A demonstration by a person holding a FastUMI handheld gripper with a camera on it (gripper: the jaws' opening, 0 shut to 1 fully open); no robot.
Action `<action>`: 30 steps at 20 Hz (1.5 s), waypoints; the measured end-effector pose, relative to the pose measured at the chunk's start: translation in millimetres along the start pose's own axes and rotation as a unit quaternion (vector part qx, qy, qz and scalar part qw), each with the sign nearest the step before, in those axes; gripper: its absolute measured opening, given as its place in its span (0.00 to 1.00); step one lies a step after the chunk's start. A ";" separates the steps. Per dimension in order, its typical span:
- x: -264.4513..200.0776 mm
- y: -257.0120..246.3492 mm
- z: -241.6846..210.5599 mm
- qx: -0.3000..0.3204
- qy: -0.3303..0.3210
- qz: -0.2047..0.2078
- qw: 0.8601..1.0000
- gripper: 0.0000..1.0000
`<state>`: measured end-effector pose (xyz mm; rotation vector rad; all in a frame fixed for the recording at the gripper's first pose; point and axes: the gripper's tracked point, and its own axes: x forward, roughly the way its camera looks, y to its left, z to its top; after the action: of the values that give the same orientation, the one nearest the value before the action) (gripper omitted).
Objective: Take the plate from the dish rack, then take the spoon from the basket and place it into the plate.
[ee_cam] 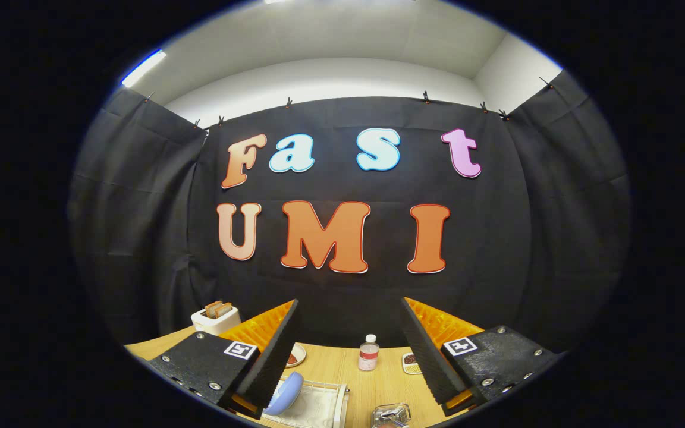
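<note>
So the gripper [351,351] is hanging above a wooden table [372,380] with its fingers spread wide apart, nothing sitting between them and nothing being squeezed. It's pointing mostly at the black cloth wall, so only a strip of table is showing low down between the fingers.

The plate [286,393] is the bluish one, and it's standing on edge in the white dish rack [319,407], right up against the inner side of the left finger and partly tucked behind it. The rack is lying just ahead of the fingers, closer to the left one.

A clear little basket [391,415] is sitting on the table near the right finger, beside the rack. I can't tell whether a spoon is lying in it, it's too cut off.

Further back, between the fingers, a small bottle [368,352] with a white cap is standing upright. A small dish [296,355] with something reddish on it is peeking out by the left finger, and a little tray [411,362] of dark bits is sitting by the right finger. A white toaster [216,318] with bread slices sticking up is sitting beyond the left finger at the table's far corner.
</note>
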<state>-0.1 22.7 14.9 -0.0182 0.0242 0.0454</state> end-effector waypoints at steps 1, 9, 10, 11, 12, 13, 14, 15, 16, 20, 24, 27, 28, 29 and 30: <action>-0.5 2.5 1.3 0.001 -0.001 0.003 1.000 0.98; 13.3 37.6 -53.7 0.015 0.104 0.049 0.993 0.98; 15.2 42.7 -65.6 0.015 0.125 0.055 0.990 0.98; 15.8 48.2 -75.9 0.016 0.145 0.060 0.987 0.98; 18.4 53.7 -85.7 0.018 0.164 0.065 0.984 0.98; 20.1 60.7 -95.8 0.023 0.183 0.072 0.980 0.98; 21.6 67.9 -106.8 0.029 0.204 0.079 0.975 0.98; 22.2 74.0 -117.6 0.035 0.224 0.086 0.970 0.98; 23.0 80.5 -129.4 0.040 0.247 0.093 0.964 0.98; 23.7 100.5 -171.0 0.049 0.330 0.112 0.936 0.97; 22.6 110.1 -211.8 0.044 0.398 0.111 0.910 0.96; 18.2 110.4 -251.9 0.046 0.462 0.091 0.881 0.94; 16.7 109.8 -264.0 0.042 0.477 0.085 0.874 0.93; 13.7 108.2 -273.1 0.038 0.491 0.081 0.867 0.93; 11.7 109.1 -281.6 0.038 0.504 0.076 0.860 0.92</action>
<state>-0.1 126.9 -268.9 0.0415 1.0851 0.1905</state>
